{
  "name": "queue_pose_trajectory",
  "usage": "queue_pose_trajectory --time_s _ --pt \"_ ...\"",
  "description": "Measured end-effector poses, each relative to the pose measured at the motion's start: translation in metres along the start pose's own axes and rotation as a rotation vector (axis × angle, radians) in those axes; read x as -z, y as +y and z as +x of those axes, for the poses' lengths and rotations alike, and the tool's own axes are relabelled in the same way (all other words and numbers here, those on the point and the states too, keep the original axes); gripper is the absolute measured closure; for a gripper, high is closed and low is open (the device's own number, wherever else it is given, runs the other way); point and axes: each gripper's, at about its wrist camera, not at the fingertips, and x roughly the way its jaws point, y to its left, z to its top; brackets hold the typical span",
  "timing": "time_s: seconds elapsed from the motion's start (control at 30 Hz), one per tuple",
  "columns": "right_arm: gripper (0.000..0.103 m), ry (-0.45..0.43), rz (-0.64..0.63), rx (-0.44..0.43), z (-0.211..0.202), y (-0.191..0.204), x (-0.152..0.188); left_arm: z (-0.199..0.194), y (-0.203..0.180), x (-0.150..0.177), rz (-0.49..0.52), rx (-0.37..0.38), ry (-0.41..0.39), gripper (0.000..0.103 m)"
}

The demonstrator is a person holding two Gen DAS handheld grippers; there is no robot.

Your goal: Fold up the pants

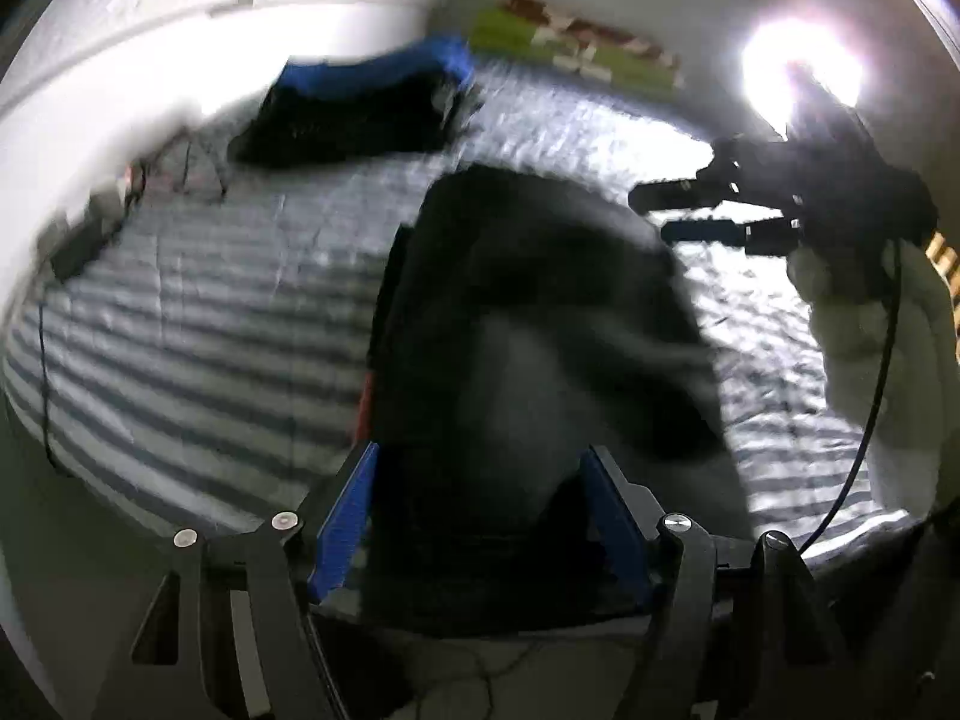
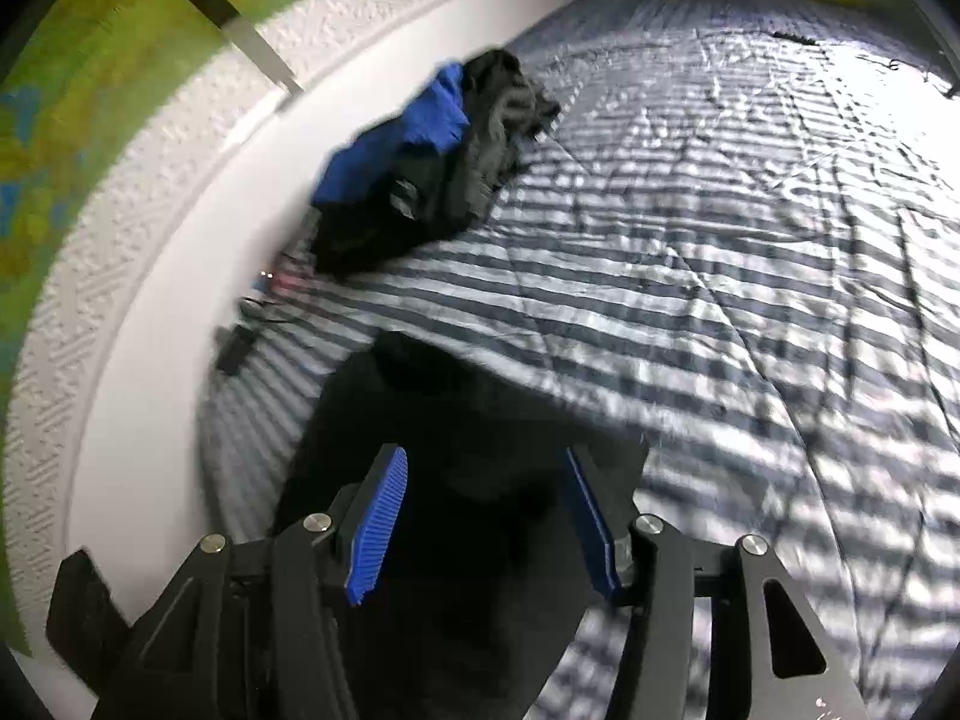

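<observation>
Black pants [image 1: 528,300] lie on the striped bed sheet [image 1: 180,330], blurred by motion. My left gripper [image 1: 480,516] is open, its blue pads wide apart with the near end of the pants between them. In the right wrist view the pants [image 2: 456,420] show as a dark shape just ahead of my right gripper [image 2: 486,522], which is also open, with cloth lying between its pads. The right gripper [image 1: 684,213] also appears at the upper right of the left wrist view, held by a white-gloved hand [image 1: 870,324] above the sheet beside the pants.
A pile of blue and black clothes [image 2: 432,168] sits at the bed's far left against a white textured board [image 2: 150,240]. Small dark items and cords [image 2: 240,336] lie by that edge. A bright lamp [image 1: 798,66] glares at right. Striped sheet [image 2: 720,270] stretches to the right.
</observation>
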Motion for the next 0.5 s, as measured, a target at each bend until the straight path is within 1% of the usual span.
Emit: queue_pose_trajectory --time_s 0.03,0.07,0.1,0.13,0.17,0.2,0.27,0.33,0.4,0.43,0.47,0.5 --pt "0.061 0.010 -0.006 0.036 0.014 -0.003 -0.005 0.007 0.005 0.004 -0.015 0.004 0.017 0.030" --pt "0.061 0.012 -0.011 0.069 0.023 -0.005 -0.008 0.010 0.009 0.007 -0.028 0.005 0.019 0.023" --pt "0.061 0.013 -0.021 0.100 0.034 -0.008 -0.013 0.012 0.012 0.009 -0.042 0.006 0.025 0.022" --pt "0.061 0.020 -0.020 0.120 0.042 -0.013 -0.015 0.014 0.016 0.011 -0.058 0.026 0.039 0.022" --pt "0.061 0.024 -0.011 0.129 0.046 -0.019 -0.016 0.014 0.019 0.012 -0.070 0.035 0.044 0.022" --pt "0.061 0.016 0.010 0.120 0.045 -0.023 -0.017 0.011 0.020 0.012 -0.077 0.028 0.046 0.022" --pt "0.061 -0.017 0.033 0.112 0.032 -0.027 -0.015 0.000 0.022 0.010 -0.069 -0.003 0.026 0.024" --pt "0.060 -0.068 0.033 0.117 0.005 -0.028 -0.004 -0.018 0.026 0.000 -0.067 -0.016 -0.016 0.024" --pt "0.052 -0.102 0.040 0.120 -0.026 -0.030 0.018 -0.028 0.032 -0.013 -0.065 -0.020 -0.041 0.024" --pt "0.045 -0.106 0.049 0.119 -0.034 -0.031 0.025 -0.029 0.035 -0.023 -0.063 -0.026 -0.045 0.023" --pt "0.040 -0.107 0.062 0.112 -0.042 -0.033 0.036 -0.027 0.039 -0.033 -0.063 -0.026 -0.038 0.018" --pt "0.039 -0.110 0.080 0.096 -0.049 -0.035 0.048 -0.023 0.042 -0.043 -0.065 -0.009 -0.025 0.015"
